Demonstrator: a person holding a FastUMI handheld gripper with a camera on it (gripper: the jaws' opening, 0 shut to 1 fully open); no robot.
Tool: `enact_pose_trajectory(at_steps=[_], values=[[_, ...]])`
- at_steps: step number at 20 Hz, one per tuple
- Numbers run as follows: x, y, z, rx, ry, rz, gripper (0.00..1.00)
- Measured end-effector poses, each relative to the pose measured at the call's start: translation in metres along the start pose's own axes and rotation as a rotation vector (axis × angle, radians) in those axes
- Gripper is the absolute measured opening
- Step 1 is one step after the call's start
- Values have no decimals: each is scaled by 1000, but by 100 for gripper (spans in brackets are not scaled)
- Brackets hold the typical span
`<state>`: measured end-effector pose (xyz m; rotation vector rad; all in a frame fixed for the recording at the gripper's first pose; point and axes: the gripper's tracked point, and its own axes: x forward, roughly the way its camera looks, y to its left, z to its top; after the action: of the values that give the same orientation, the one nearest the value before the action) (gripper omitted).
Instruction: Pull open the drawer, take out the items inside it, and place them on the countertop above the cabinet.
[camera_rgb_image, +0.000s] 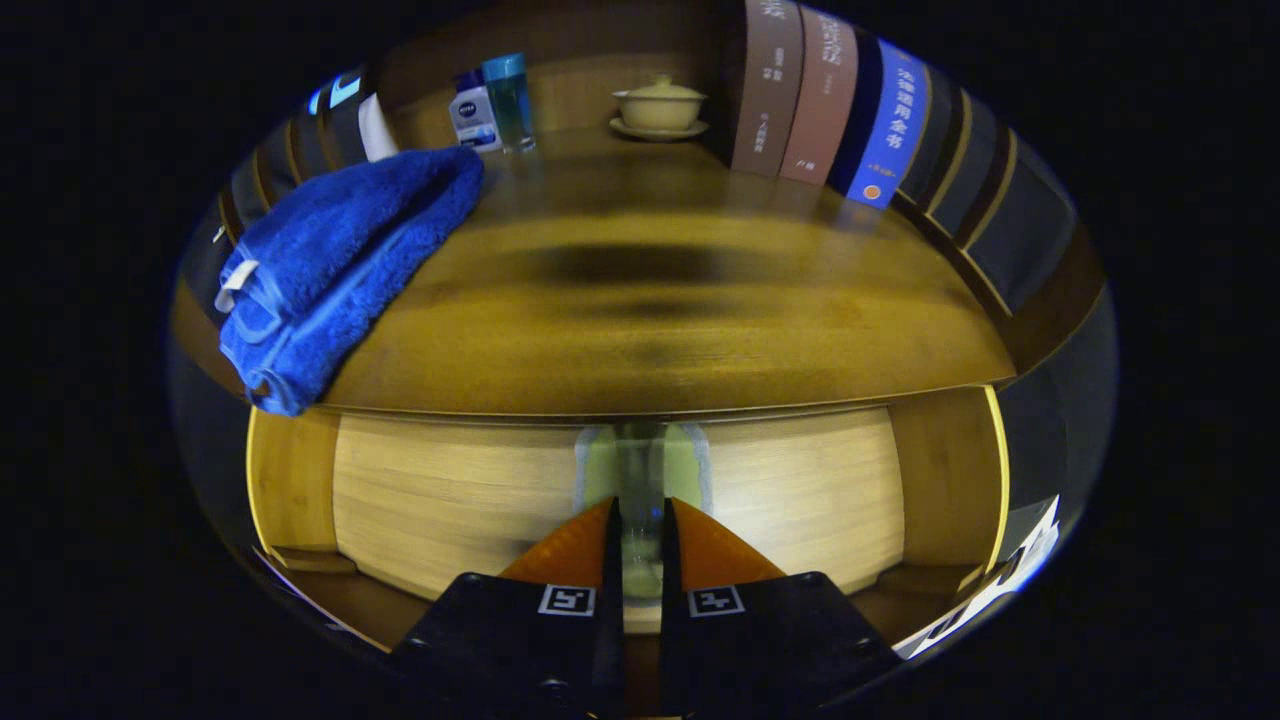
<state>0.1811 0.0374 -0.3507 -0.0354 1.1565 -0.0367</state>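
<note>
My gripper (641, 512) is held level with the pale wooden drawer front (450, 490), just under the edge of the wooden countertop (650, 330). Its fingers are nearly together, with a narrow, see-through, pale green thing (640, 460) pinched between them. That thing rises above the fingertips in front of the drawer front. It is blurred, so I cannot tell whether it is a small bottle or a part of the drawer. The drawer's inside is hidden.
A folded blue towel (330, 250) lies on the countertop's left side and hangs over its front edge. At the back stand a white bottle (474, 112), a clear blue bottle (510, 100) and a lidded cup on a saucer (659, 105). Upright books (830, 100) line the right side.
</note>
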Motion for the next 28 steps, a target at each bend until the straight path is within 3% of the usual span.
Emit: enact_pose_trajectory(at_steps=[8, 15, 28], values=[[-76, -6, 13, 35, -42, -71, 19], [-117, 3, 47, 26, -107, -71, 19], [-36, 21, 145, -27, -82, 50, 19]])
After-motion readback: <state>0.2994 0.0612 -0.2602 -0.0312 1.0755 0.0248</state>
